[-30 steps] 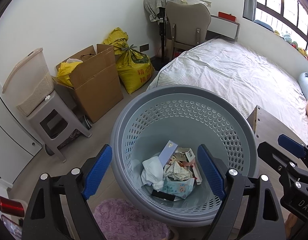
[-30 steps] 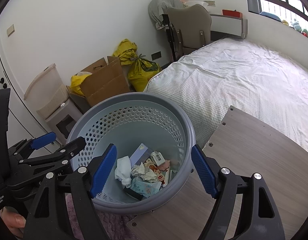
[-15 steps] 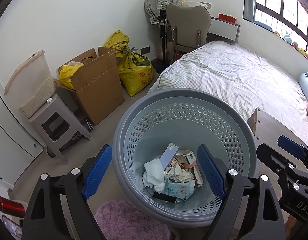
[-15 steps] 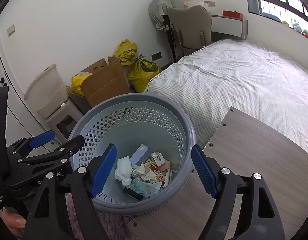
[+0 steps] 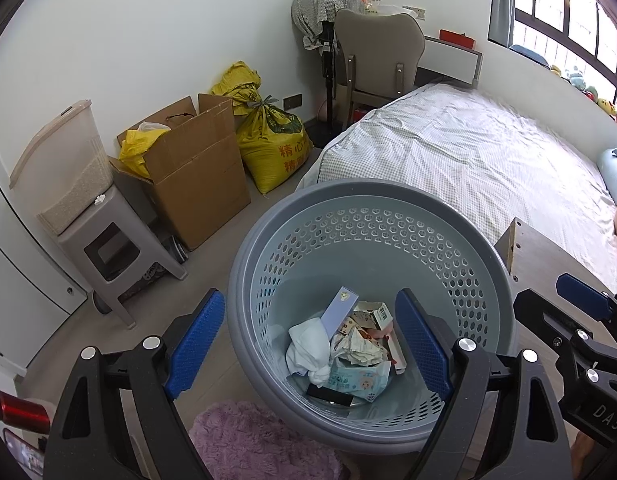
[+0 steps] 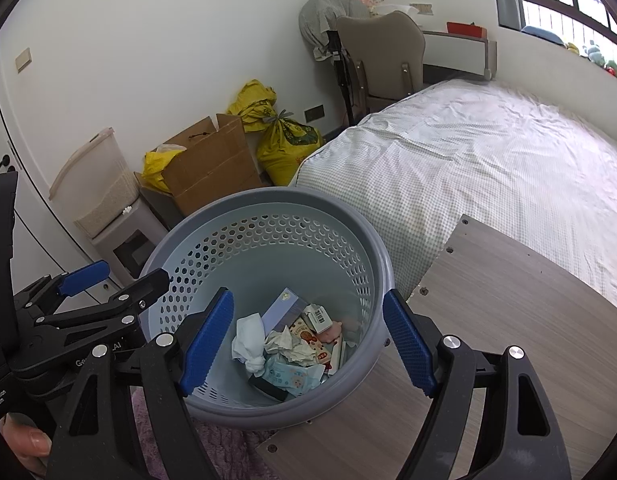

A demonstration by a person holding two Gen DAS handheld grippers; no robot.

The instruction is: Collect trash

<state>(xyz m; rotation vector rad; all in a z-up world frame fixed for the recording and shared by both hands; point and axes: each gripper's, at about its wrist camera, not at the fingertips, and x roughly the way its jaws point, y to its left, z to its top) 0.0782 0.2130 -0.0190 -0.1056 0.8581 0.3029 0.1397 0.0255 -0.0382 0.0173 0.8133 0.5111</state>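
A grey-blue perforated basket (image 5: 368,188) stands on the floor next to the bed. At its bottom lies trash (image 5: 348,352): a white tissue, crumpled paper, a pale blue box, a wipes pack and small cartons. My left gripper (image 5: 307,342) hovers over the basket, open and empty, one blue pad outside the left wall and the other over the inside. In the right wrist view the same basket (image 6: 268,196) and trash (image 6: 292,344) lie under my right gripper (image 6: 307,344), also open and empty. Each gripper shows at the edge of the other's view: right gripper (image 5: 548,300), left gripper (image 6: 134,276).
A wooden board (image 6: 508,320) lies right of the basket, against the bed (image 5: 468,168). A purple rug (image 5: 260,440) sits in front. Along the wall stand a grey stool with a bin (image 5: 108,248), a cardboard box (image 5: 196,172), a yellow sack (image 5: 276,148) and a chair (image 5: 378,52).
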